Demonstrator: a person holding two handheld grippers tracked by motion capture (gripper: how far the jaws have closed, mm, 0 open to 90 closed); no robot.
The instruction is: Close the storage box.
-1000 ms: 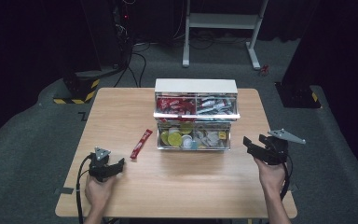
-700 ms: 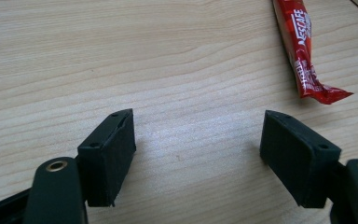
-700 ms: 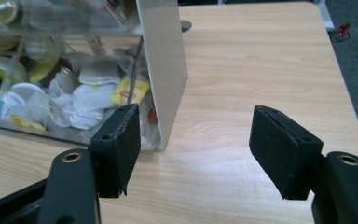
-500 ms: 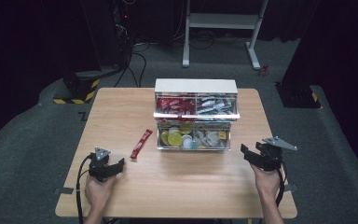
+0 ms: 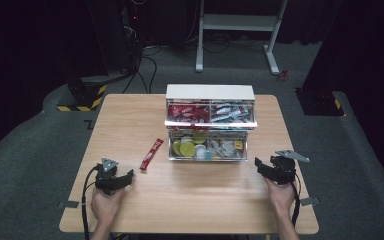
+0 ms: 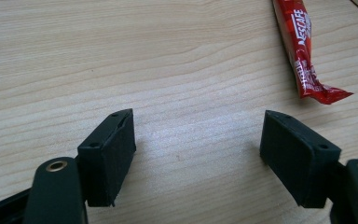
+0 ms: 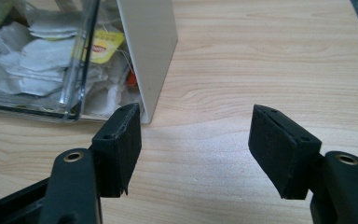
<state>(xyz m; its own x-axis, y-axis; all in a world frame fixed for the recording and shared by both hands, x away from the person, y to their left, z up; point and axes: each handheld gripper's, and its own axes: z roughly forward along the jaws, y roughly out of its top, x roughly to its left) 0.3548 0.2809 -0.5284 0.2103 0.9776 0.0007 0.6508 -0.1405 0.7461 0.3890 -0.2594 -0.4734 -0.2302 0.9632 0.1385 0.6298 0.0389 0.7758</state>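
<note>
- My left tool rests low on the pale wooden counter, jaws spread, empty.
- My right tool likewise — spread beside the clear two-tier organiser box.
- The red coffee stick sachet lies flat near my left tool — light, crinkly, slippery; I'd pinch it mid-length.

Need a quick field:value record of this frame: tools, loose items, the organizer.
left tool: open, nothing held, low over the table
right tool: open, nothing held, beside the organizer's right front corner
loose item: red Nescafe stick sachet, flat on the table, left of the organizer
organizer: two-tier drawer box, white top, clear fronts
upper tier: red sachets
lower tier: tea bags on the right
</note>
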